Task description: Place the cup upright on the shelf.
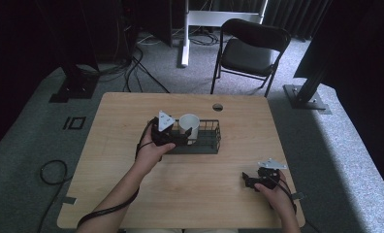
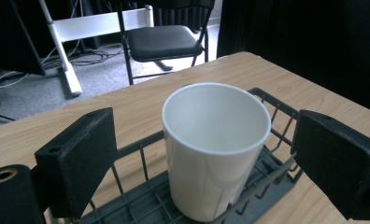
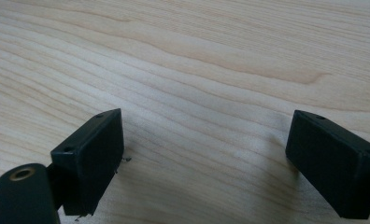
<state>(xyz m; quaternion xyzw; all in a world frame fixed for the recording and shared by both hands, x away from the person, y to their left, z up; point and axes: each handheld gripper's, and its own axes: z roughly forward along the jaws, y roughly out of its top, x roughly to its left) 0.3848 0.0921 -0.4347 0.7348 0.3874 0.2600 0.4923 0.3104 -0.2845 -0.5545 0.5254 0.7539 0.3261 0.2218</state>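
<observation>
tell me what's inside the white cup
The white cup in the wire basket looks empty along its inner wall; its bottom is hidden below the rim.

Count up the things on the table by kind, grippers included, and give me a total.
White paper cup: 1
Dark wire basket: 1
Handheld grippers: 2, the left gripper and the right gripper
Total: 4

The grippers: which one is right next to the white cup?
The left gripper, at the wire basket holding the white cup; its open fingers flank the cup. The right gripper rests near the table's corner.
</observation>
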